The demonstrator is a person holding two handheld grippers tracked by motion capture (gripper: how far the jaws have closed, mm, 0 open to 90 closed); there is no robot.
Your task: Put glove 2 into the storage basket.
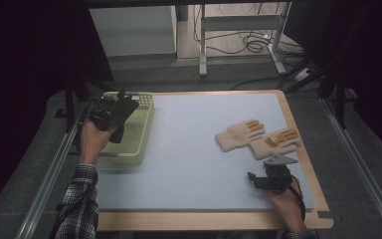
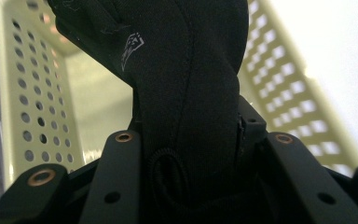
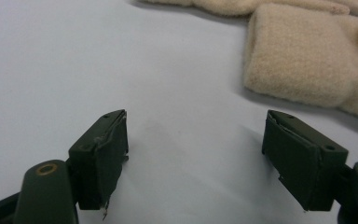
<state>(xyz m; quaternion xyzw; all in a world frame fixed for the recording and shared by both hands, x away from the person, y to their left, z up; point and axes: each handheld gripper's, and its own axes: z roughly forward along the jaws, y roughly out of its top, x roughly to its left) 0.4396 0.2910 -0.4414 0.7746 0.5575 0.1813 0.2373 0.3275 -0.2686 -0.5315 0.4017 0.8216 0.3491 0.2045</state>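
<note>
— So, what's biggest out there?
— A table (image 1: 189,164) with a pale blue top and a wooden rim. At its far left sits a pale green perforated basket (image 1: 142,130).
— And on the right?
— Two cream knitted gloves with orange fingertips. One glove (image 1: 239,134) lies flat, the second glove (image 1: 274,143) just beside it to the right, their edges touching or overlapping.
— Where's the left gripper (image 1: 110,113)?
— Over the basket, held in the person's left hand (image 1: 93,139). Its jaws are closed on a black glove (image 2: 186,79), which stands up between them above the basket's inside.
— The right gripper (image 3: 196,158)?
— Low over the bare table, near the cream gloves' cuffs. Its jaws are spread wide with nothing between them, and the nearer cuff lies just ahead to the right.
</note>
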